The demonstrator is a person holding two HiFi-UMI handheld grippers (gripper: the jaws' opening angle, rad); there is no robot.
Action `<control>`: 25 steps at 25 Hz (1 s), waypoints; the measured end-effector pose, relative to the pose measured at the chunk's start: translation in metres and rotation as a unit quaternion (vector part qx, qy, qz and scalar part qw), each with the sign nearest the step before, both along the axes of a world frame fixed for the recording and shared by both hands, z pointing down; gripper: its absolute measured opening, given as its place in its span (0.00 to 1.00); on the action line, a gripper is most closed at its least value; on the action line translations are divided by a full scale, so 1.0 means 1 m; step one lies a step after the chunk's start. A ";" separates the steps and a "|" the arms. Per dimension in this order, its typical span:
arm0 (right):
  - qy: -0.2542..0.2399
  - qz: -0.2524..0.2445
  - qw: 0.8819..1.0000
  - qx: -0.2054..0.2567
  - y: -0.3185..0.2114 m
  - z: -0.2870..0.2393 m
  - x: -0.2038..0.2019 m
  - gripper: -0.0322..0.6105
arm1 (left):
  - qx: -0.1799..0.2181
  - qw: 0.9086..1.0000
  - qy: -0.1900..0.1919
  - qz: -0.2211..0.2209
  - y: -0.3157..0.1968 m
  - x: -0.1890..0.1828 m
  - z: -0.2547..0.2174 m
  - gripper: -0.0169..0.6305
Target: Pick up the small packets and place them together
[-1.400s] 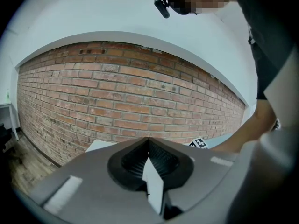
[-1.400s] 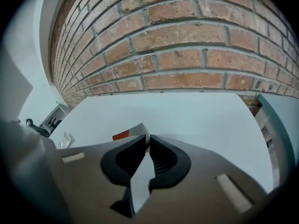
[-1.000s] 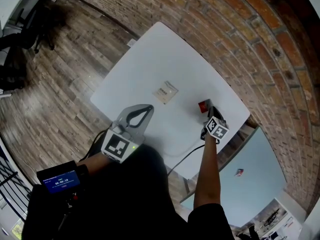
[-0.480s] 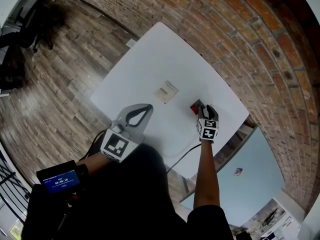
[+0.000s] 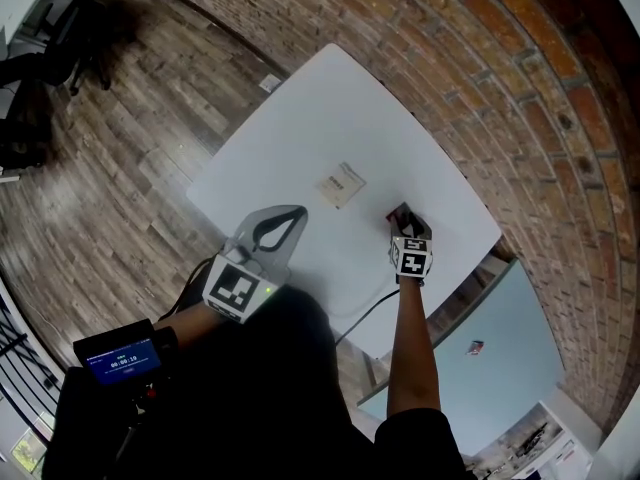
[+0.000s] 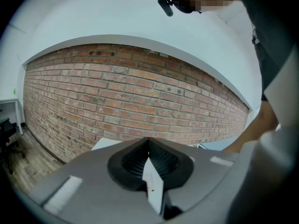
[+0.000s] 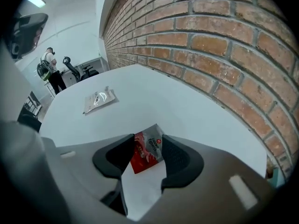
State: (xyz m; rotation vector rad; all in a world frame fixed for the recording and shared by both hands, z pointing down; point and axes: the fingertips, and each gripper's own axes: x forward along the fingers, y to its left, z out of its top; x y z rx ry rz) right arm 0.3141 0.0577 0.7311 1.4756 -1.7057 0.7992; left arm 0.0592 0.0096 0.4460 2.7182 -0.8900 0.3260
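White table (image 5: 330, 108) beside a brick wall (image 5: 480, 58), on a wood floor (image 5: 110, 158). My right gripper's (image 5: 402, 214) jaws, just opening, flank a red packet (image 7: 145, 152); my left gripper's (image 6: 148, 142) jaws meet, empty.

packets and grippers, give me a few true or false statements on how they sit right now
1. The red packet and the pale packet lie apart on the table. True.
2. The left gripper holds a packet. False: its jaws are together with nothing between them.
3. The red packet lies between the right gripper's jaws. True.
4. The right gripper is shut. False: its jaws have just been opening and stand apart, one on each side of the red packet.
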 end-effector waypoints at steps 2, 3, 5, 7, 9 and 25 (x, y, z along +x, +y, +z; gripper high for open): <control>-0.007 0.003 1.000 -0.001 0.001 0.000 -0.003 0.34 | -0.001 1.000 0.001 -0.004 0.000 -0.001 0.000 0.03; -0.010 0.002 1.000 -0.002 0.002 0.000 -0.007 0.34 | -0.003 1.000 0.002 -0.005 0.000 -0.003 0.001 0.03; -0.017 -0.003 1.000 -0.004 0.001 -0.002 -0.022 0.34 | -0.010 1.000 0.004 -0.006 -0.001 -0.008 0.002 0.03; -0.023 -0.011 1.000 -0.006 -0.003 -0.004 -0.045 0.34 | -0.009 1.000 0.006 -0.004 -0.007 -0.016 -0.001 0.03; -0.029 -0.019 0.999 -0.007 -0.008 -0.006 -0.067 0.34 | -0.007 1.000 0.008 -0.003 -0.013 -0.022 -0.003 0.03; -0.033 -0.055 0.998 -0.009 -0.017 -0.009 -0.100 0.36 | -0.009 1.000 0.005 -0.005 -0.011 -0.031 0.005 0.03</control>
